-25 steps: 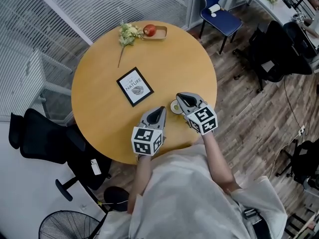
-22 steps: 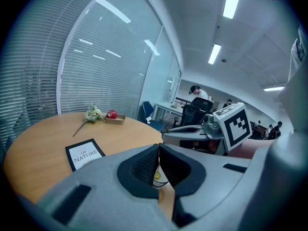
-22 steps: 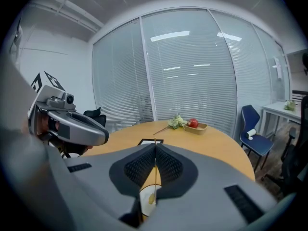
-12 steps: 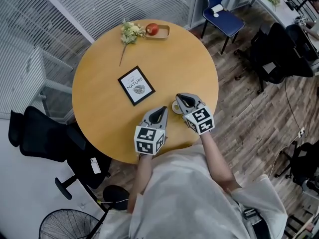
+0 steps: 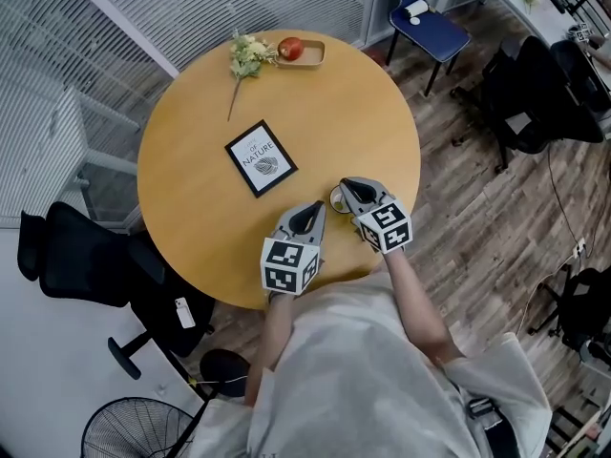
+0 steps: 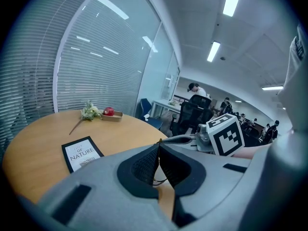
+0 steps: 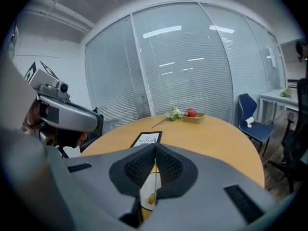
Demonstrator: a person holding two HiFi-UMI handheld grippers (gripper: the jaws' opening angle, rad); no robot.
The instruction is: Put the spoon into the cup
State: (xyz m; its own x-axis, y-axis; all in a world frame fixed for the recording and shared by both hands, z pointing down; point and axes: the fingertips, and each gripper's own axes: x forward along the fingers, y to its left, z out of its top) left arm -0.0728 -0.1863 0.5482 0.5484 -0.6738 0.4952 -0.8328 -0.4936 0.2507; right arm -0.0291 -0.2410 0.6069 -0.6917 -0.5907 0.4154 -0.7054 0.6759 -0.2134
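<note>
On the round wooden table, toward its far edge, a framed card, a flower sprig and a small tray with an apple are seen, all well apart from the work. At the near edge the left gripper is held just left of the cup. In the left gripper view its jaws are pressed together, and nothing can be made out between them, so it is judged idle. The cup, small and white, stands between the two grippers, just beside the tips of the right gripper. In the right gripper view the jaws are clamped on the spoon, a thin golden shaft hanging straight down, its lower end a yellowish blob against the white of the cup. The step in hand is judged to be the placing itself, with the spoon end apparently at or inside the cup mouth; depth cannot be told. The next move calls for a slight lowering if needed, then the right jaws parted so the shaft is left leaning on the rim. The withdrawal is best kept straight up, since the cup is not steadied by anything and could be nudged.
</note>
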